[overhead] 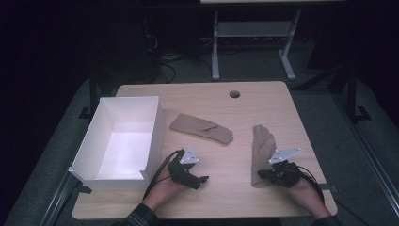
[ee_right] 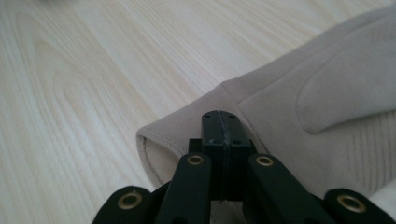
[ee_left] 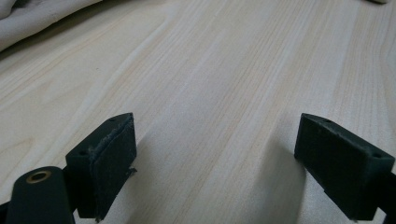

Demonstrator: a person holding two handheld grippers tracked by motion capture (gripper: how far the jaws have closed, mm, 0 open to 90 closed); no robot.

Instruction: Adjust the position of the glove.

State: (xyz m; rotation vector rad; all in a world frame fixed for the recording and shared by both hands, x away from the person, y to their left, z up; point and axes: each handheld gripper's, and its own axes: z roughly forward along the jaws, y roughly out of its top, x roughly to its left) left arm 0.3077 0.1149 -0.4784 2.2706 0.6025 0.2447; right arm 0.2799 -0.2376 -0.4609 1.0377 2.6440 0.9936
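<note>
Right hand-held gripper [ee_right: 220, 122] pinches lengthwise glove [overhead: 261, 150] (fingers pointing away).

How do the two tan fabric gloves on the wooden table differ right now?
The tan fabric glove on the right lies lengthwise, fingers pointing away from the person; the tan fabric glove in the middle lies slantwise across the table. The right gripper has its jaws closed at the right glove's cuff; the middle glove lies untouched, with the open left gripper over bare wood. Both are the same tan and lie flat beside the white box.

Right gripper [ee_right: 221, 122] pinches beige glove [ee_right: 299, 107] cuff.
</note>
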